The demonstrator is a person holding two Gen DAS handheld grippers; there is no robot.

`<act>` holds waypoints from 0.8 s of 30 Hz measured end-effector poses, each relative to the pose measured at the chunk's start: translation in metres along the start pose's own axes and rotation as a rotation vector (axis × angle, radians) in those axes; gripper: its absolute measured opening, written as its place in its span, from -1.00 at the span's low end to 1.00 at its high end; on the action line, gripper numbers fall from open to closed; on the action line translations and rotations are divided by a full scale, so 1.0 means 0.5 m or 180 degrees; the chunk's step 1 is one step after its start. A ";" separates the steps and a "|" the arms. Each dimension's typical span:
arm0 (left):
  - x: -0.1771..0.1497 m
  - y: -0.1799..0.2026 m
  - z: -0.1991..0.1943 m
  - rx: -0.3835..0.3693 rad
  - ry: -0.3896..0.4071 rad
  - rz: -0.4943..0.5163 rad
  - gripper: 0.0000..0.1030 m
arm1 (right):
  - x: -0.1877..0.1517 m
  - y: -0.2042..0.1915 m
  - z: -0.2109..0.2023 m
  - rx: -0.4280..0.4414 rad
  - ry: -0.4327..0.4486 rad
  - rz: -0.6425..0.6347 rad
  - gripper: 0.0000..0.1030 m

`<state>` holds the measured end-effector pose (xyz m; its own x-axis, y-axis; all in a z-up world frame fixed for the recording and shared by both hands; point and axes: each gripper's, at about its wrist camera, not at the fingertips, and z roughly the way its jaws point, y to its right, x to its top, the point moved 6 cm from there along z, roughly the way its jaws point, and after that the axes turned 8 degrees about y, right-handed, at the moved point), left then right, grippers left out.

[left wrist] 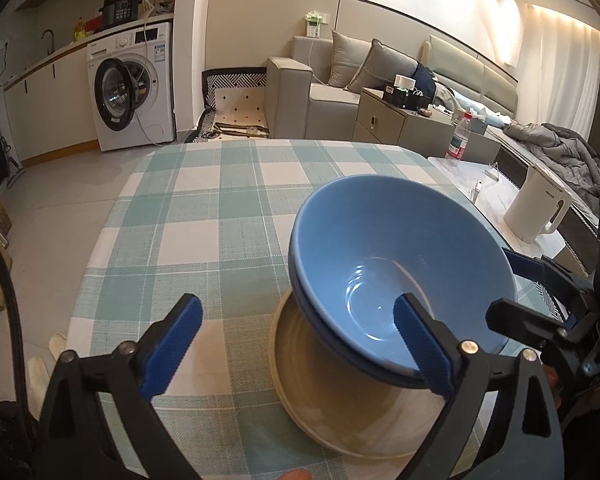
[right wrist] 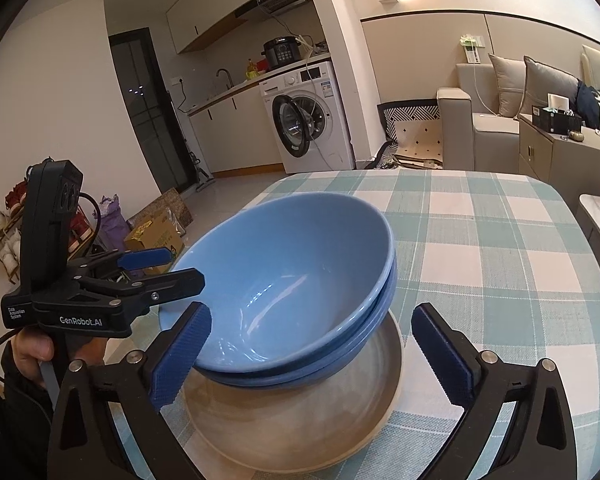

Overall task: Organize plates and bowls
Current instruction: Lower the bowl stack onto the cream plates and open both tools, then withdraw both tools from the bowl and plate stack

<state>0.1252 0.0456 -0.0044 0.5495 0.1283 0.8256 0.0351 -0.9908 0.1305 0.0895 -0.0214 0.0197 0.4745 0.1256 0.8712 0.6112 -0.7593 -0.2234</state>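
We are viewing two blue bowls (left wrist: 400,264), nested one inside the other and resting, slightly tilted, on a beige plate (left wrist: 340,412) that lies on the table with the green-and-white checked cloth (left wrist: 188,216); the stack is sitting at the near edge of the table, between our two tools. We are holding the left gripper (left wrist: 300,348) spread wide and empty, its right finger lying over the near rim of the bowls without pinching it; we are holding the right gripper (right wrist: 312,356) equally wide and empty, its left pad (right wrist: 180,356) just beside the bowl wall, its other pad standing clear beyond the plate. We are judging the stack to be already built, with both tools released from it. The bowls and plate look to be glazed ceramic; we are expecting them to be stiff, fairly heavy, slippery under the ribbed pads, and liable to chip if knocked or dropped. We are judging the rim to be the best hold, one pad inside and one outside the wall; we are judging the plate to be best taken by its raised edge (right wrist: 396,364), as its flat face offers nothing to pinch; lifting the whole stack would call for both grippers on opposite sides.
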 end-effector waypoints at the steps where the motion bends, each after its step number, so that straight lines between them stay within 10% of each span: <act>1: -0.001 -0.001 -0.004 0.0007 0.0029 0.0023 0.93 | -0.001 -0.002 -0.004 0.0005 0.0016 -0.0018 0.98; 24: -0.046 -0.019 -0.082 -0.0001 0.0748 0.0313 1.00 | -0.044 0.050 -0.090 -0.0091 0.0394 -0.0271 0.99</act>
<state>0.0781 0.0538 -0.0020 0.3411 0.0378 0.9393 -0.0092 -0.9990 0.0436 0.0656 -0.0719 0.0147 0.3389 0.1119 0.9342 0.6268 -0.7673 -0.1354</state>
